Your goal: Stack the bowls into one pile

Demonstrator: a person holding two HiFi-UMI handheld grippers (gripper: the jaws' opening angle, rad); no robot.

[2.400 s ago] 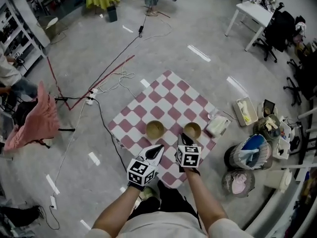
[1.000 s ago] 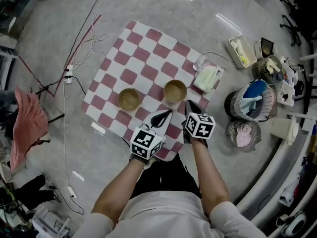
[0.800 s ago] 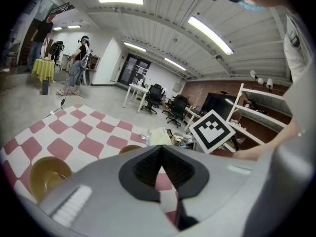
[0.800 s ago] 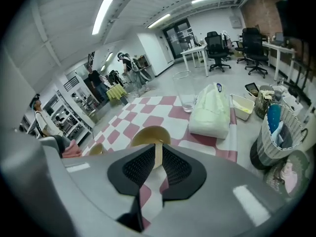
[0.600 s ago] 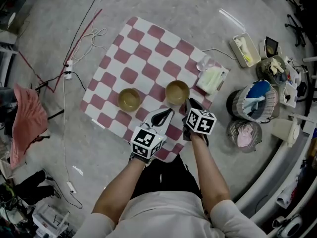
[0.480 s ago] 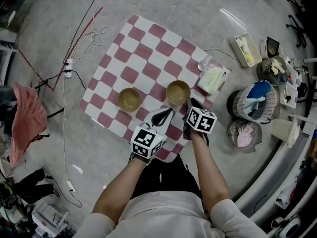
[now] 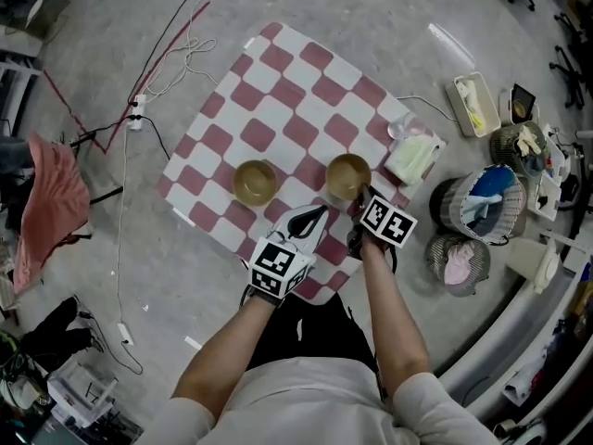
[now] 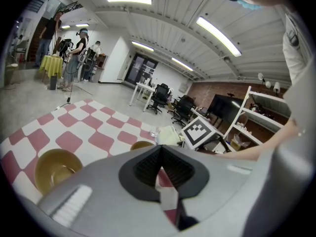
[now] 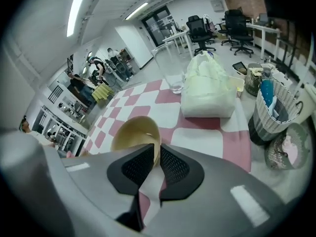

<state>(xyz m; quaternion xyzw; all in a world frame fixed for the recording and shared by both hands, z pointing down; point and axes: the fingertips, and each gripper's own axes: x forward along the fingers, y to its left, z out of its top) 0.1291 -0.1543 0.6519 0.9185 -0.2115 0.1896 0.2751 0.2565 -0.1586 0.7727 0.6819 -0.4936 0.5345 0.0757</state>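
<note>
Two tan bowls stand apart on a red-and-white checkered cloth (image 7: 278, 91). The left bowl (image 7: 255, 182) (image 8: 54, 169) stands alone and upright. The right bowl (image 7: 348, 175) (image 9: 132, 131) has its near rim between the jaws of my right gripper (image 7: 363, 196) (image 9: 154, 149), which is shut on that rim. My left gripper (image 7: 315, 213) (image 8: 160, 149) hovers over the cloth's near part between the bowls, shut and empty. The right bowl's rim (image 8: 143, 144) peeks over the left gripper's jaws.
A pale plastic pack (image 7: 412, 158) (image 9: 207, 88) and a clear glass (image 7: 400, 130) (image 9: 170, 75) sit at the cloth's right corner. Two baskets (image 7: 477, 202) (image 7: 456, 260) stand on the floor to the right. Cables (image 7: 176, 63) run at the left.
My right gripper has moved forward to the right bowl and its jaws now hold the near rim. The left gripper has stayed in about the same place. The head view has shifted slightly.
</note>
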